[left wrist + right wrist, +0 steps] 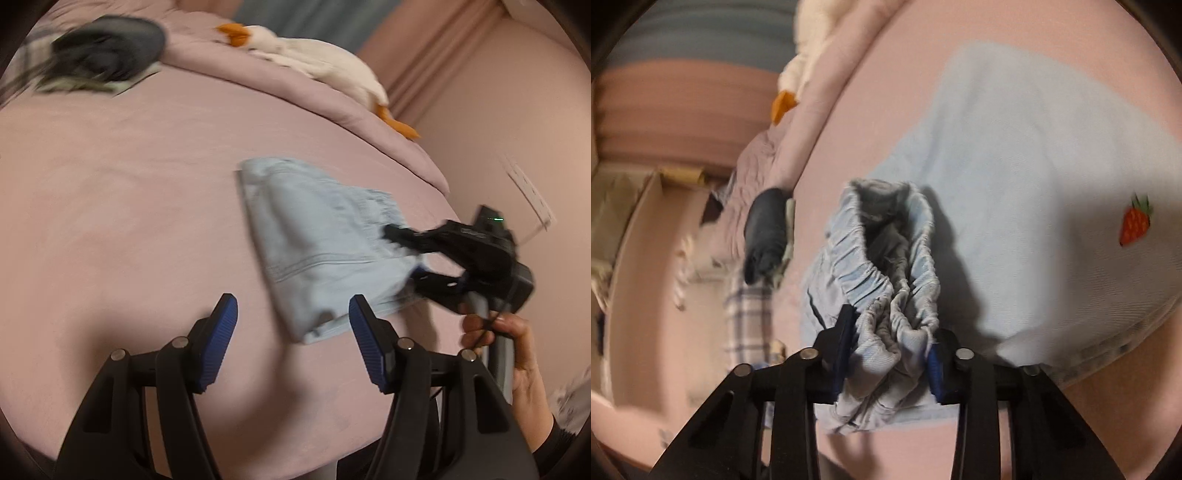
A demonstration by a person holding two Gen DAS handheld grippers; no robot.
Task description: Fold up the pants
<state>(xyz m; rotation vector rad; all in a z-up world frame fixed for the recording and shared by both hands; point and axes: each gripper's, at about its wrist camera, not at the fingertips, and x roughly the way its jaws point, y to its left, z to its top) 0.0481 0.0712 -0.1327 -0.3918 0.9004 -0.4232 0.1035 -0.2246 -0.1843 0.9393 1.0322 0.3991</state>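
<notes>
Light blue pants (314,236) lie folded on the pink bed (129,184), right of its middle. My right gripper (402,254) comes in from the right and is shut on their gathered edge. In the right wrist view the bunched elastic waistband (890,280) is pinched between the two blue pads of the right gripper (892,332). The rest of the pants (1034,184) spreads flat beyond, with a small strawberry patch (1134,223). My left gripper (292,301) hovers open over the pants' near corner, its pads touching nothing.
A white plush goose (314,59) with orange feet lies along the rolled duvet at the back. A dark grey object (107,48) rests on plaid cloth at the back left. The bed's edge and a pink wall (498,110) are on the right. A person's hand (517,343) holds the right gripper's handle.
</notes>
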